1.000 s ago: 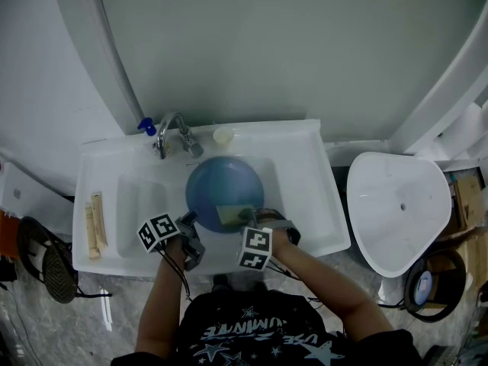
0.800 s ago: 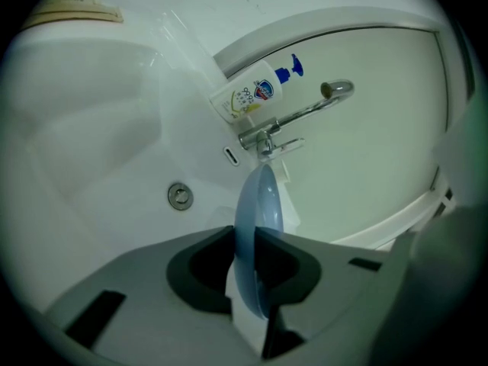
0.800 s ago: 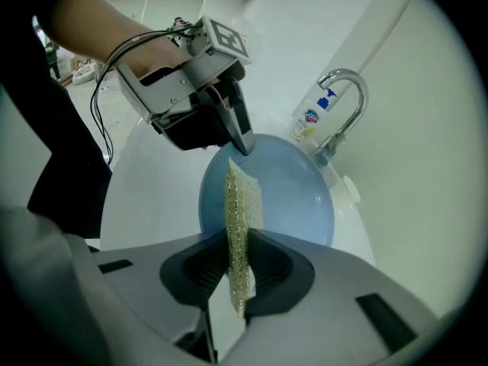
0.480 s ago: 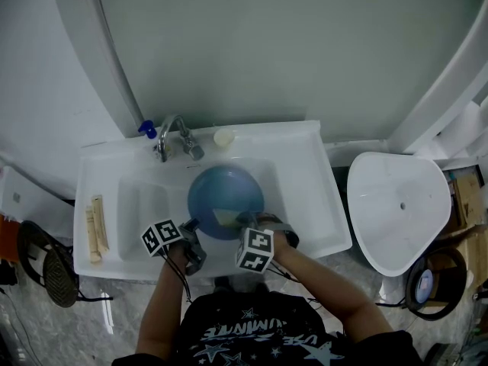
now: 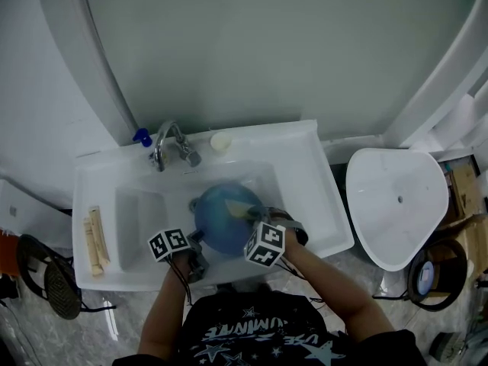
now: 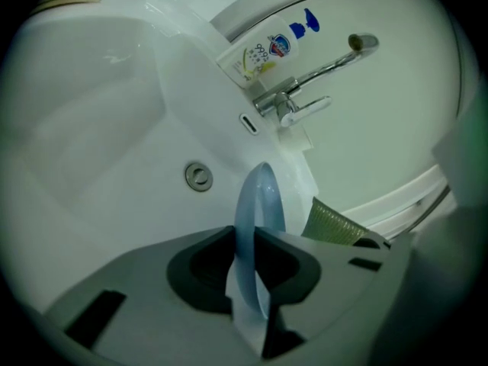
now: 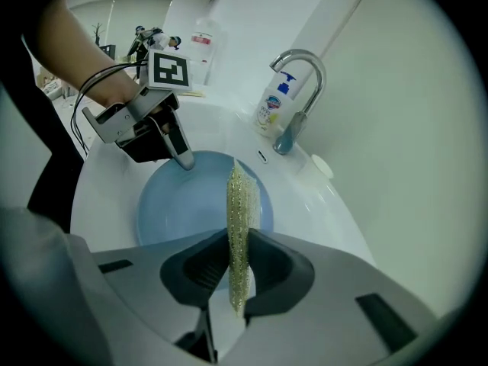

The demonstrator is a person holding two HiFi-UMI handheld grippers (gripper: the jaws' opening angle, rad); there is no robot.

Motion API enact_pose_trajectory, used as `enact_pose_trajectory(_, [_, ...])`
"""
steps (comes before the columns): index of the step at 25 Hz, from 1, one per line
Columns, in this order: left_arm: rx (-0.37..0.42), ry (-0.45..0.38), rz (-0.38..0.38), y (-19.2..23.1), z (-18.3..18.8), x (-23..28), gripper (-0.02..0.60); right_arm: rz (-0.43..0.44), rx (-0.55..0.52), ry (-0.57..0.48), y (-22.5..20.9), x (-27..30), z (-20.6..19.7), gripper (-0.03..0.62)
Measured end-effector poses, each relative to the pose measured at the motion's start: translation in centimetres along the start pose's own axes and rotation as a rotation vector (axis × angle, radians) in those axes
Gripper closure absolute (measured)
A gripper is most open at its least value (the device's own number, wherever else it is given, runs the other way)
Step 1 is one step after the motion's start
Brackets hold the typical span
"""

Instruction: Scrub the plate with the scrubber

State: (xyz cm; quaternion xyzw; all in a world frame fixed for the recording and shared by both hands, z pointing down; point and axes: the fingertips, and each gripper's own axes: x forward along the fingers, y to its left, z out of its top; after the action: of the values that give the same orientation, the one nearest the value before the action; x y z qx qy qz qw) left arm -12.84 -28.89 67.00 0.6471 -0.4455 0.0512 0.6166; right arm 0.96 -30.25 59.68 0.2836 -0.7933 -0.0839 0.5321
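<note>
Blue plate (image 5: 219, 218): one, left fingers (image 6: 200, 269) pinch rim | scrubber (image 7: 239, 227): one, right fingers (image 7: 276, 269) pinch it

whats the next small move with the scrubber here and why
Probably sweep the right tool sideways so the scrubber rubs across the blue plate. The left tool is clamped on the plate's rim, holding it tilted over the sink. The scrubber is pinched edge-on right at the plate's face, though whether it touches isn't clear.
</note>
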Motion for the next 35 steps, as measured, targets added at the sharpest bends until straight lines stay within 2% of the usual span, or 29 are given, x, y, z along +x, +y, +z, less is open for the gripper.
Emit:
enact_pose_trajectory(8, [0.008, 0.079, 0.022, 1.7, 0.0, 2.5, 0.52, 0.006, 0.058, 0.045, 0.4, 1.2, -1.7, 0.52])
enact_pose_trajectory(16, [-0.021, 0.121, 0.027, 2.7, 0.0, 4.0, 0.52, 0.02, 0.101, 0.067, 0.7, 1.8, -2.4, 0.52])
enact_pose_trajectory(26, [0.007, 0.145, 0.073, 3.5, -0.2, 5.0, 0.522, 0.025, 0.134, 0.065, 0.7, 2.5, -2.3, 0.52])
enact_pose_trajectory(30, [0.046, 0.173, 0.097, 3.7, -0.6, 5.0, 0.52, 0.029, 0.14, 0.062, 0.8, 2.5, -2.2, 0.52])
enact_pose_trajectory(35, [0.069, 0.187, 0.088, 3.3, -0.9, 5.4, 0.452, 0.041, 0.142, 0.061, 1.2, 2.6, -2.4, 0.52])
